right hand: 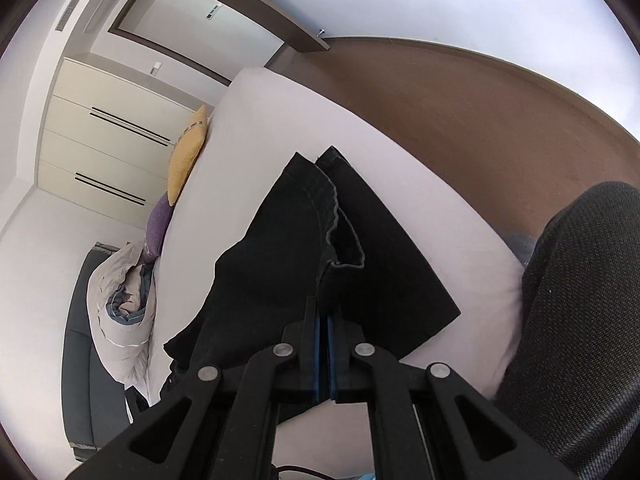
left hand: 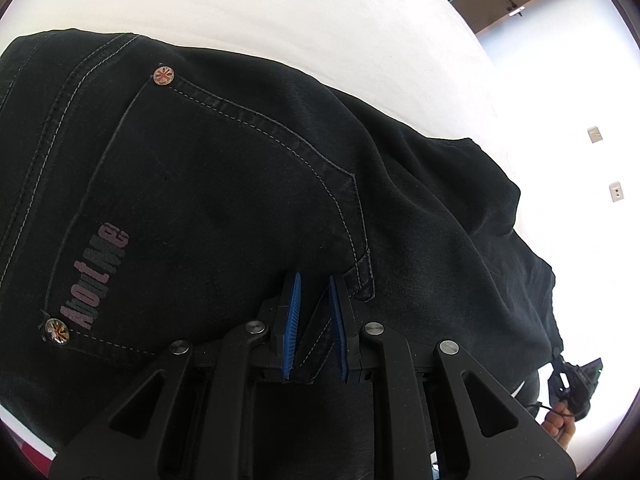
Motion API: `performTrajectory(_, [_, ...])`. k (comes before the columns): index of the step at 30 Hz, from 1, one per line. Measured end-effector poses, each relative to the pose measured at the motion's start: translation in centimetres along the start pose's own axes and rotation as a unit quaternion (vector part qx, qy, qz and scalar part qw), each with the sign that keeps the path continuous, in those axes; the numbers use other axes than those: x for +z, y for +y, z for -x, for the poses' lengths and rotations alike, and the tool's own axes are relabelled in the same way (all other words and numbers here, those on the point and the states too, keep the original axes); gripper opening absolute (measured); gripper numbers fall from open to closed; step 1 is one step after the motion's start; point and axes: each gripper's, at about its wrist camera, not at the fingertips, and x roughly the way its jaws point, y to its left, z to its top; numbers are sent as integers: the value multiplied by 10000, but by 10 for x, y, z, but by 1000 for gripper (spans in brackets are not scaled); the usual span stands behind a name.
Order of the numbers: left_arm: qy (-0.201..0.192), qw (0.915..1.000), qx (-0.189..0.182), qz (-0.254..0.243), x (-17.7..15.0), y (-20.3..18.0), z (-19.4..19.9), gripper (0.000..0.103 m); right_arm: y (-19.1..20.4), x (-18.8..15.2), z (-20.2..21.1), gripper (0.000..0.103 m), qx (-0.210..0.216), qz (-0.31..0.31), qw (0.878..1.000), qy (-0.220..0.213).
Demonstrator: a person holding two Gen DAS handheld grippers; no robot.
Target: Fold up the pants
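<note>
Blue pads line both tools. On the left gripper (left hand: 313,280) the jaws stand a narrow way apart, and a fold of the black pants (left hand: 224,184) with a stitched seam runs between them; the pads seem to pinch it, just below the corner of the back pocket (left hand: 192,216). That pocket carries printed lettering (left hand: 96,280) along one side and a rivet (left hand: 164,76) at each upper corner. Beyond the seat of the pants lies the white bed sheet (left hand: 280,20), running off toward its far edge.

On the right gripper (right hand: 325,312) the jaws are clenched almost together on a thin edge of the pants (right hand: 280,240), near the frayed hem (right hand: 344,236) of a leg. From there the two legs stretch away across the mattress (right hand: 280,120) toward its far corner, the cloth lifted a little at the grip. Along the left edge of the mattress sit a yellow cushion (right hand: 186,160) and a purple cushion (right hand: 160,220), with a rolled duvet (right hand: 120,304) lower down beside the bed. At the right edge a person's dark-trousered leg (right hand: 580,320) stands against the mattress.
</note>
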Motion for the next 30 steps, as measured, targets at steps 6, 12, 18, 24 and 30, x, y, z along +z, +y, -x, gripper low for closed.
performTrajectory(6, [-45, 9997, 239, 13, 0, -12, -2, 15, -34, -13, -7, 3, -146, -528, 9984, 157])
performTrajectory(12, [-101, 9986, 506, -106, -1, -27, -4, 15, -40, -17, -1, 3, -122, -649, 9978, 78])
performTrajectory(18, [-159, 9973, 680, -232, -4, -46, -6, 15, -47, -15, -4, 3, -98, -791, 9968, 57])
performTrajectory(24, [-252, 9958, 787, -388, -15, -56, -4, 15, -57, -15, -6, 2, -74, -890, 9960, 63])
performTrajectory(30, [-312, 9980, 504, -218, -19, -44, -1, 15, -45, -10, -10, 25, -282, -439, 9956, 784])
